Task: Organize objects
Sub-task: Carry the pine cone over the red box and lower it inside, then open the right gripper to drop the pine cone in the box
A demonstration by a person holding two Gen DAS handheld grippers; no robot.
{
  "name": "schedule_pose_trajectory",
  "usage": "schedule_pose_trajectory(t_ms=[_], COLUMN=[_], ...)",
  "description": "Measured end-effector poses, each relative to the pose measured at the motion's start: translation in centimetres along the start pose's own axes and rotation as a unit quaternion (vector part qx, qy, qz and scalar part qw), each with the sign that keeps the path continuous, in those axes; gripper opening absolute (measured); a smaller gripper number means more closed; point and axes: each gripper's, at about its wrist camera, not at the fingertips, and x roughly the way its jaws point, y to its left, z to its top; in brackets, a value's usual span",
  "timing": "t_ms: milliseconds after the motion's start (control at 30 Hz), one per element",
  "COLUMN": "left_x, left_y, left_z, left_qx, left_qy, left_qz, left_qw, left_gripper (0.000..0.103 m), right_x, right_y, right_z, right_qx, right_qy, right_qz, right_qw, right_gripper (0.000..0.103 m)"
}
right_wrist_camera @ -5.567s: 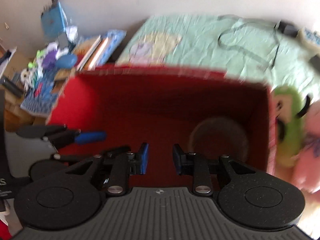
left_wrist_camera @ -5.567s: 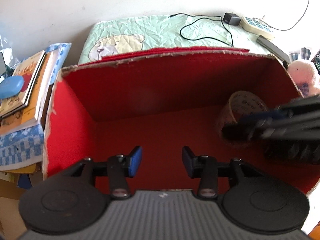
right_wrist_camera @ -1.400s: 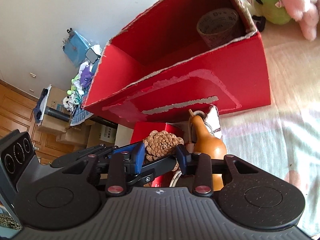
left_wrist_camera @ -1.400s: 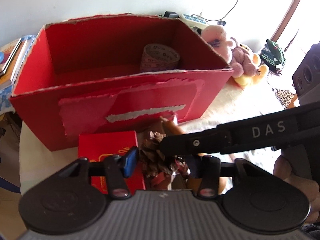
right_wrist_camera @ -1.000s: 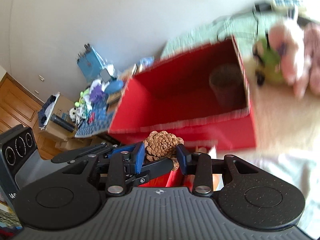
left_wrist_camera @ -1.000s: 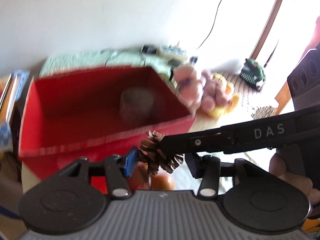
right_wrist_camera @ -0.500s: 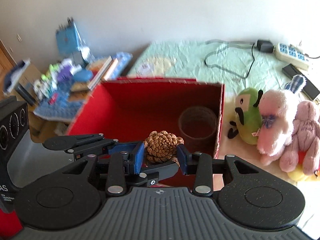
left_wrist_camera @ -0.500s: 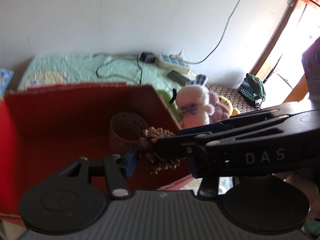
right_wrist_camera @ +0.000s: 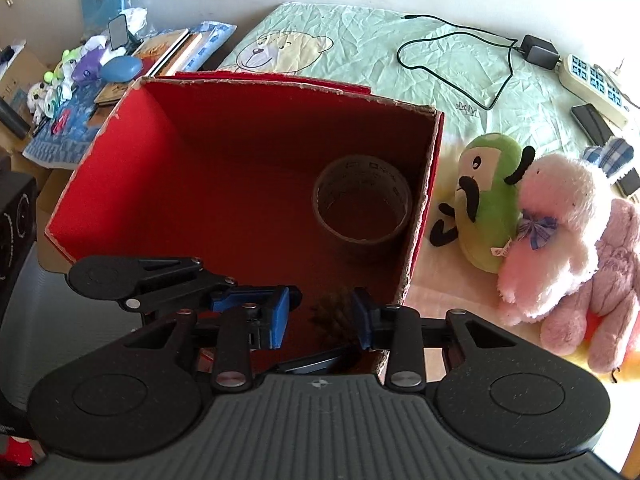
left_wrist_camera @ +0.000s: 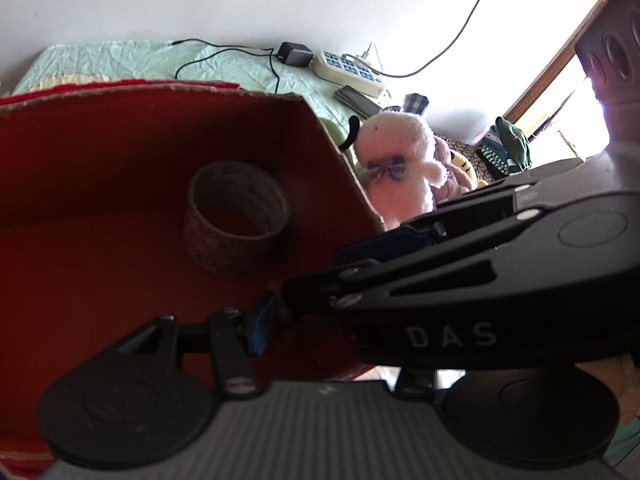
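The red cardboard box (right_wrist_camera: 120, 176) stands open on top, with a roll of tape (right_wrist_camera: 362, 208) on its floor at the right. A brown pine cone (right_wrist_camera: 332, 314) lies dim in the shadow near the box's front wall, free between and below the pads of my open right gripper (right_wrist_camera: 320, 316). My left gripper (left_wrist_camera: 332, 324) is open with nothing in it; its right finger is hidden behind the right gripper (left_wrist_camera: 312, 276), which crosses in front. In the right wrist view the left gripper (right_wrist_camera: 256, 294) reaches in from the left over the box.
Plush toys (right_wrist_camera: 552, 224) sit just right of the box. A power strip (right_wrist_camera: 592, 80), a charger cable (right_wrist_camera: 460, 64) and a phone (right_wrist_camera: 592, 124) lie on the green quilt behind. Books and small toys (right_wrist_camera: 112, 68) crowd the left, beside a black speaker (right_wrist_camera: 16, 224).
The right gripper has opened and the pine cone has dropped from its pads into the box. Both grippers have moved lower and closer to the box.
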Motion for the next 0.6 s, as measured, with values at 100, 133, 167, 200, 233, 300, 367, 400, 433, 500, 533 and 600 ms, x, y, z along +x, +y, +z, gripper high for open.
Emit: schedule_pose_trajectory(t_ms=[100,133,167,200,233,300,367,400,433,500,533,600], left_x=[0.2,0.2,0.1,-0.1,-0.4,-1.0,-1.9,-2.4,-2.9,-4.1,-4.7,-5.9], left_y=[0.3,0.5,0.6,0.8,1.0,1.3,1.6,1.7,1.8,1.9,1.9,1.9], left_z=[0.0,0.0,0.0,0.0,-0.1,-0.1,-0.1,-0.1,-0.1,-0.3,-0.4,-0.7], left_qx=[-0.002,-0.003,-0.005,-0.006,-0.006,-0.005,-0.003,-0.001,0.001,0.008,0.013,0.021], left_qy=[0.005,0.005,0.005,0.005,0.003,-0.001,-0.007,-0.010,-0.014,-0.024,-0.030,-0.040], left_qz=[0.005,0.005,0.006,0.009,0.014,0.029,0.046,0.057,0.067,0.090,0.105,0.133], left_qw=[1.0000,1.0000,1.0000,0.9999,0.9999,0.9996,0.9989,0.9983,0.9976,0.9956,0.9939,0.9901], left_gripper=[0.051,0.051,0.051,0.051,0.051,0.051,0.051,0.051,0.051,0.053,0.054,0.055], right_x=[0.0,-0.1,-0.1,-0.2,-0.2,-0.4,-0.5,-0.5,-0.5,-0.5,-0.5,-0.5], right_y=[-0.3,-0.4,-0.5,-0.6,-0.8,-1.1,-1.3,-1.4,-1.6,-1.8,-2.0,-2.2], right_z=[-0.1,-0.2,-0.3,-0.4,-0.6,-1.0,-1.2,-1.3,-1.3,-1.4,-1.5,-1.5], right_qx=[0.005,0.006,0.008,0.013,0.018,0.028,0.042,0.050,0.056,0.070,0.077,0.094], right_qy=[-0.006,-0.010,-0.015,-0.020,-0.026,-0.039,-0.051,-0.057,-0.062,-0.071,-0.075,-0.082], right_qz=[0.007,0.009,0.011,0.015,0.019,0.027,0.033,0.037,0.040,0.047,0.051,0.060], right_qw=[1.000,1.000,1.000,1.000,0.999,0.998,0.997,0.996,0.996,0.994,0.993,0.990], right_gripper=[0.037,0.037,0.037,0.037,0.037,0.036,0.036,0.036,0.036,0.036,0.036,0.038])
